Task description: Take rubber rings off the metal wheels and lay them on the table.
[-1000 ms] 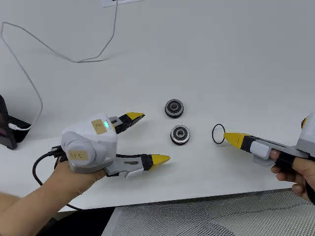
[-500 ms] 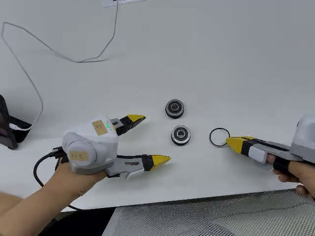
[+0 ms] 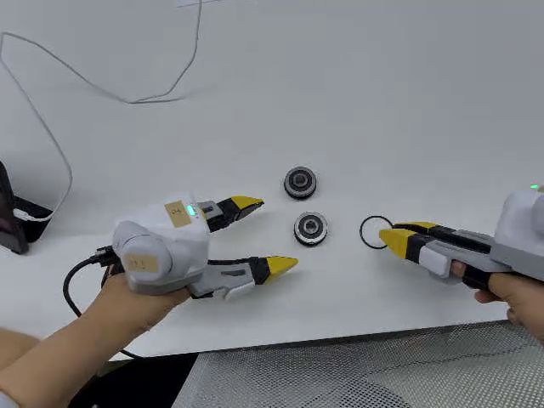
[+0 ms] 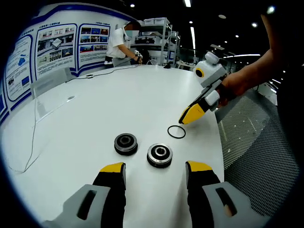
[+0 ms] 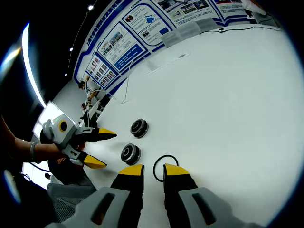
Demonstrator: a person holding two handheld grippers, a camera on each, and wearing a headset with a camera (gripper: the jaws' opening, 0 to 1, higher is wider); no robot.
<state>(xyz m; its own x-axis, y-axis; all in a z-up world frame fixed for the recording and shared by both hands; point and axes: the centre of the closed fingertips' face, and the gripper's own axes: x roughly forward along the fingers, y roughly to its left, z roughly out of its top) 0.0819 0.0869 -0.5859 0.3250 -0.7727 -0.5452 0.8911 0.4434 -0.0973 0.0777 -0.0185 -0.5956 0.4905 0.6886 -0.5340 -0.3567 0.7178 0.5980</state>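
Now: white worktop [image 3: 382, 102], one ring off, two wheels left on it. Left gripper [image 3: 268, 233] sits low at the near edge, jaws spread wide and holding nothing. Right gripper [image 3: 398, 231] comes in from the opposite side, jaws parted only narrowly and also holding nothing. The far wheel [image 3: 300, 182] and near wheel [image 3: 310, 229] lie flat, axle holes pointing up, close together but not touching, between the two grippers. In the left gripper view the near wheel [image 4: 159, 155] sits just ahead of the gap between the jaws, with the far wheel [image 4: 126, 143] beside it toward the left jaw. The ring [image 3: 361, 231] lies flat and free on the worktop, just beside the near wheel and right at the right jaw tips; in the right gripper view it [image 5: 155, 169] shows just ahead of the narrow gap. Whether either wheel still carries rubber cannot be told; the far one looks darker at the rim. Judgement: the left gripper is nearer both wheels and already lined up on the near one, while the right must clear the ring first.
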